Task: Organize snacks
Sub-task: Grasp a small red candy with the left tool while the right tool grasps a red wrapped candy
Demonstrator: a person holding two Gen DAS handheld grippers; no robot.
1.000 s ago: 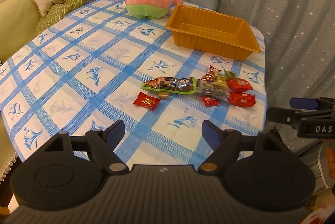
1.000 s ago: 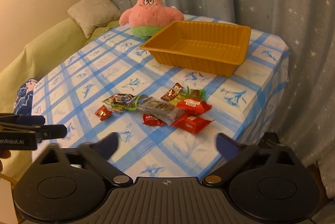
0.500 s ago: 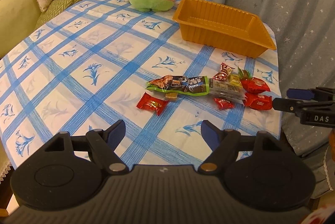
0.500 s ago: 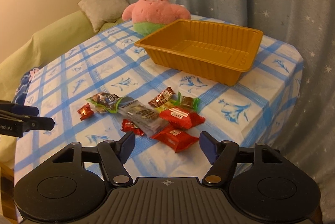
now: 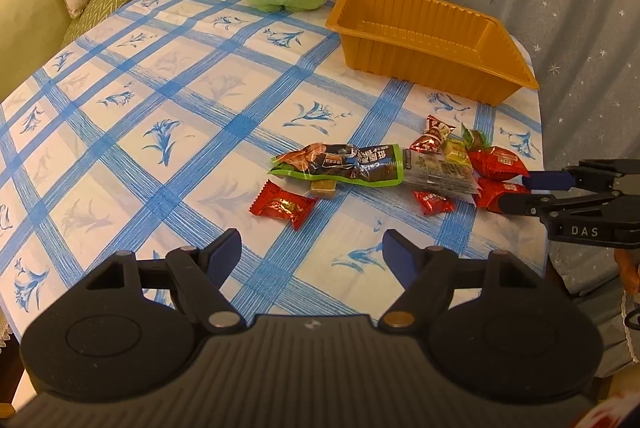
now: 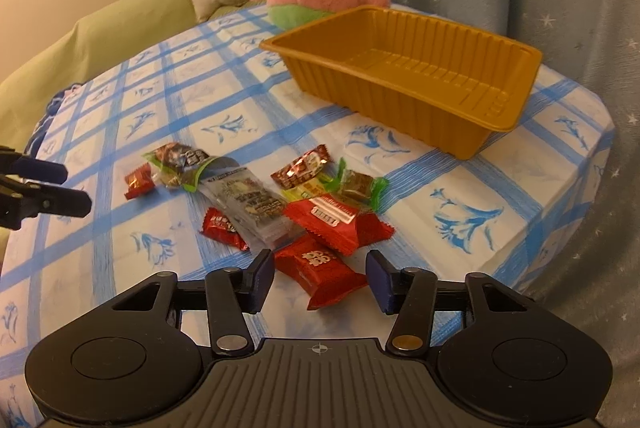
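The right hand-held gripper [image 6: 320, 278] was closing its jaws around, not yet pressing, the nearest red snack packet [image 6: 320, 270] on the table [image 6: 460, 188]. The left hand-held gripper [image 5: 312, 252] hung open, empty. Next judged: grip, carry to the orange tray [image 6: 432, 108].

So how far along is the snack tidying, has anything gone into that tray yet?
Nothing is done: the ribbed golden plastic tray is empty. All the wrapped snacks lie loose on the blue-checked tablecloth. In hand: the right gripper has jaws closing around the nearest red snack packet, not yet pinching. The left gripper is open, holding nothing. Everything remains.
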